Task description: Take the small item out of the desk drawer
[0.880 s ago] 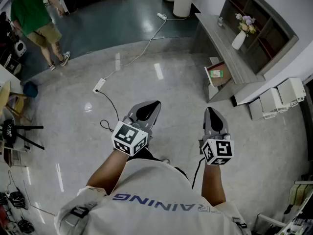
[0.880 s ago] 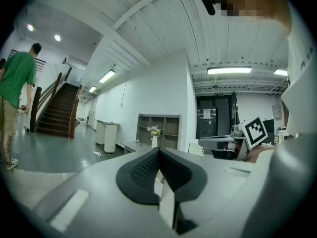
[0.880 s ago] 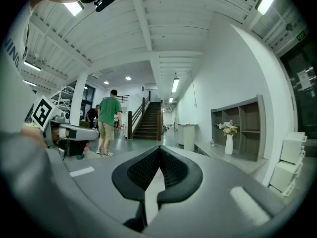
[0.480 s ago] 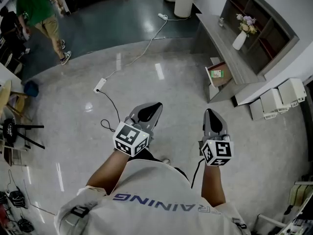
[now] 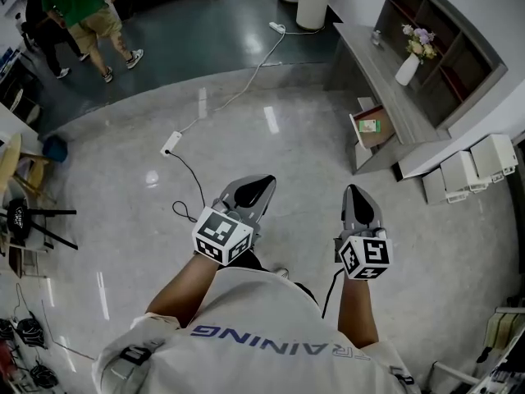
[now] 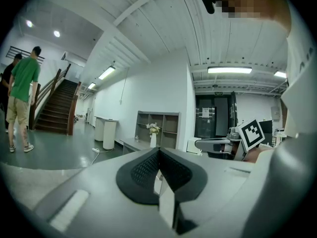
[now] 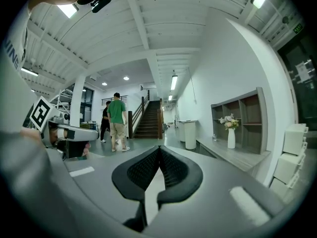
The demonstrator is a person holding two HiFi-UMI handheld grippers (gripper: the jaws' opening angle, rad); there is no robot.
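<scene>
A grey desk (image 5: 385,84) stands against the far right wall, well ahead of both grippers. Its drawer (image 5: 376,136) hangs open toward the floor, and a small green item (image 5: 369,125) lies inside. On the desktop is a white vase of flowers (image 5: 408,66). My left gripper (image 5: 264,182) is held at waist height above the floor, shut and empty. My right gripper (image 5: 353,190) sits beside it, also shut with nothing between the pads. In the left gripper view the left gripper (image 6: 158,150) points toward the desk (image 6: 130,144). The right gripper (image 7: 159,148) faces the staircase, the vase (image 7: 231,138) to its right.
A power strip (image 5: 170,144) with cables lies on the floor ahead left. White boxes (image 5: 480,164) are stacked right of the desk. A black stool (image 5: 29,220) stands at the left edge. A person in a green shirt (image 5: 82,6) and another walk at the far left.
The person in green has walked farther away at the upper left, joined by a second person. Both grippers stay shut and have hardly moved; the view has shifted slightly.
</scene>
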